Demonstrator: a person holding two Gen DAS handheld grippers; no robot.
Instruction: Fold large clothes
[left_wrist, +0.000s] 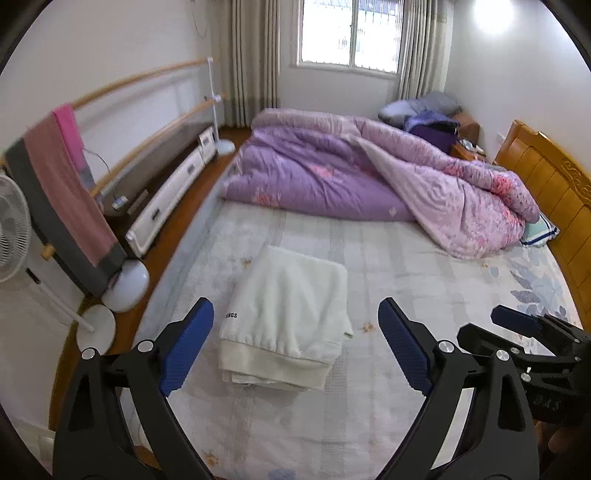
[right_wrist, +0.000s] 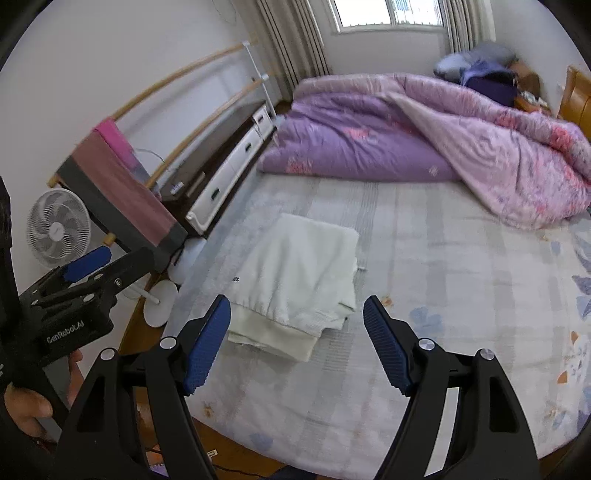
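White garment (left_wrist: 286, 317) lies folded into a neat rectangle on the bed (left_wrist: 424, 288), ribbed hem toward the bed's foot edge, well apart from the purple duvet (left_wrist: 351, 166) bunched at the far side. L gripper (left_wrist: 295, 350) and R gripper (right_wrist: 297, 343) both hover just short of the garment, jaws spread wide, holding nothing. Towel rack (left_wrist: 70, 184) stands beside the bed.

White-walled bedroom, bright curtained window (left_wrist: 349, 35), wooden headboard (left_wrist: 546, 184), purple quilt (left_wrist: 332, 173), low drawer cabinet (left_wrist: 173, 192), fan (right_wrist: 59, 229).
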